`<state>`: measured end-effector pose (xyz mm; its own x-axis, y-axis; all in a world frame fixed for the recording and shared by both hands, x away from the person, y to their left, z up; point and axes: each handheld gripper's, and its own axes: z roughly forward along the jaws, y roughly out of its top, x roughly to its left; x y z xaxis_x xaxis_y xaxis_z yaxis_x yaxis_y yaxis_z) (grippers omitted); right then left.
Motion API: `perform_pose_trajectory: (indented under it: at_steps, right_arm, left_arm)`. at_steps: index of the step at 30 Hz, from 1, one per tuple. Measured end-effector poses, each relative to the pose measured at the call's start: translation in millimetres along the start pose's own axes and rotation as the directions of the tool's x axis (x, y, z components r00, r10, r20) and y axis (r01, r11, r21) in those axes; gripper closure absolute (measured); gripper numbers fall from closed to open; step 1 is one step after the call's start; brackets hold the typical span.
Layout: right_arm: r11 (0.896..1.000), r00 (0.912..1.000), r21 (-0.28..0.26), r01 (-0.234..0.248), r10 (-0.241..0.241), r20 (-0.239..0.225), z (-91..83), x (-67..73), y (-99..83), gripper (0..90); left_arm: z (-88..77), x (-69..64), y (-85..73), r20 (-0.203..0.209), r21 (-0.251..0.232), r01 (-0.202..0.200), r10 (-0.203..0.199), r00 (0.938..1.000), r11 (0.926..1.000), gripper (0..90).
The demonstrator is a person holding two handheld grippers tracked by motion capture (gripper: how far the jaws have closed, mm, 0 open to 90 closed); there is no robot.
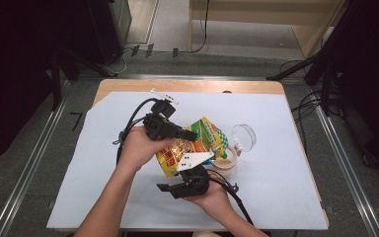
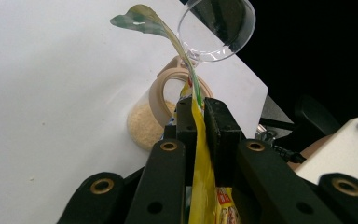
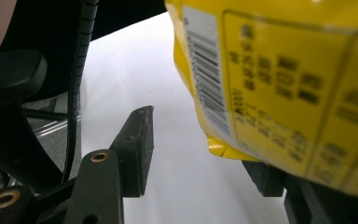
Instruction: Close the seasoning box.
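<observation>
2 grippers flank the yellow snack bag: left gripper clamps its edge above the jar – right gripper, jaws spread, sits beneath it.

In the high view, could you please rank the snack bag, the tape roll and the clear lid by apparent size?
1. Snack bag, clearly largest, though partly covered by the hand-held grippers.
2 and 3. Clear lid and tape roll: they look alike, and the bag partly hides the roll, so I won't rank them.
</observation>
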<state>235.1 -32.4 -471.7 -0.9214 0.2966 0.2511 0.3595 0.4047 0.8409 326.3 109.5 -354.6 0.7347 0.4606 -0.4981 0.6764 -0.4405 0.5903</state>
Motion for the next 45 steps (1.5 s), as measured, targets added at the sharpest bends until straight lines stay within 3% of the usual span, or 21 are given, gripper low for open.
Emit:
perform_pose_trajectory:
  at_steps: [11, 16, 20, 25, 45]
  right_arm:
    - [1.0, 0.9998, 0.02, 0.008, -0.009, 0.017, 1.3, 1.0, -4.9, 48.0]
    - [1.0, 0.9996, 0.019, 0.01, -0.01, 0.025, 1.1, 0.7, -6.2, 47.4]
    - [1.0, 0.9994, 0.008, 0.012, -0.012, 0.034, 0.0, 0.6, -8.1, 47.4]
    - [1.0, 0.9989, -0.005, 0.019, -0.019, 0.042, -2.8, 2.1, -9.1, 47.4]
    - [1.0, 0.9972, 0.01, -0.007, 0.006, 0.074, -7.6, -3.3, -14.3, 48.0]
  left_arm:
    - [-2.1, 4.1, -7.2, 0.025, 0.006, -0.004, 0.004, 0.9997, 1.0, 87.1]
    - [-5.4, 4.1, -11.3, 0.011, -0.002, -0.027, 0.027, 0.9996, 0.9996, 88.1]
    - [-8.8, 6.8, -14.4, 0.019, 0.001, -0.031, 0.031, 0.9993, 0.9995, 88.2]
    - [-12.6, 9.9, -18.3, 0.023, 0.01, -0.065, 0.065, 0.9976, 0.9978, 88.2]
    - [-16.0, 19.1, -25.8, 0.039, 0.038, -0.04, 0.038, 0.9985, 0.9985, 84.7]
